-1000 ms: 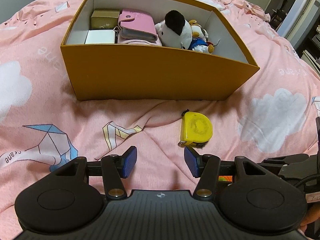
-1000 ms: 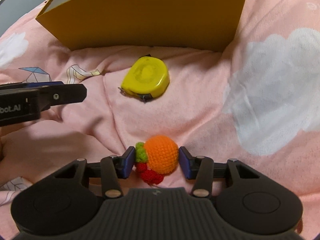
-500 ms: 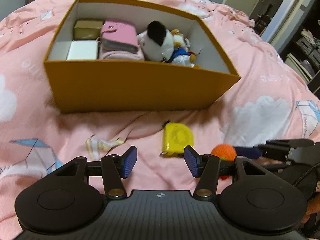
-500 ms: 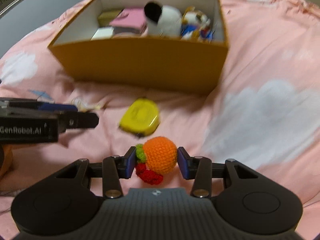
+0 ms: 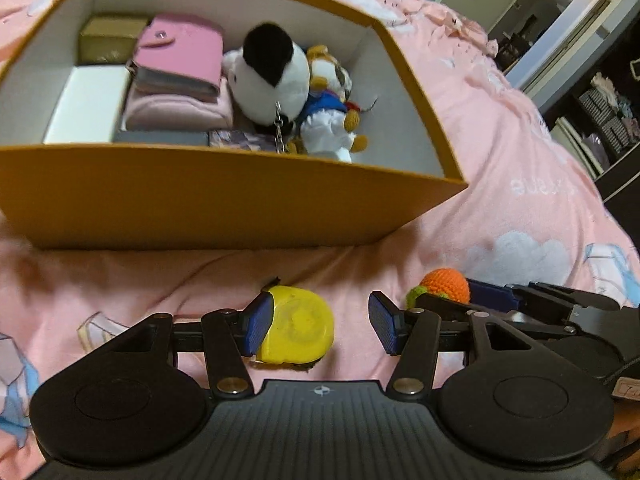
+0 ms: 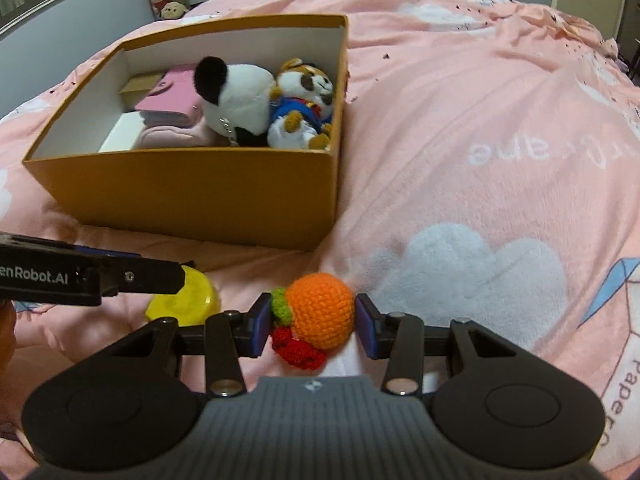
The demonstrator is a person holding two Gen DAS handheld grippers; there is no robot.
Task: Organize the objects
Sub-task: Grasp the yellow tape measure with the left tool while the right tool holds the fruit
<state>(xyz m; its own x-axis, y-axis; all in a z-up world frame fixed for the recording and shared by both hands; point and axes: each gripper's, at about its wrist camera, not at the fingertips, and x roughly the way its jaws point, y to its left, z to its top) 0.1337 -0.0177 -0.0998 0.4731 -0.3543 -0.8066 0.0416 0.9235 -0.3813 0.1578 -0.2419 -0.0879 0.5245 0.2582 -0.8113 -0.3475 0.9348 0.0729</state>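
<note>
- Orange crocheted fruit toy (image 6: 322, 316), with a green leaf tuft and red knots at its left and underside, sits clamped between the blue pads of the right claw (image 6: 308, 326), above the pink bedspread (image 6: 480, 120).
- Left claw (image 5: 320, 320) stands apart over the yellow tape measure (image 5: 298, 330); its left pad overlaps the tape's left edge, while the right pad is clear of it, so nothing is gripped.
- In the right wrist view, the left claw's black finger crosses in front of the tape measure, which lies on the bed near the box's front wall.
- Open-topped mustard cardboard box (image 5: 224, 200) rests on the bed beyond both claws.
- Inside it: a white and black plush (image 5: 272, 76) with a metal chain, a plush in a blue outfit (image 6: 304, 108) by the right wall, a pink snap wallet (image 5: 180, 60) on a pink pouch, a white box (image 5: 90, 102) and an olive box (image 5: 108, 38) at the left.
</note>
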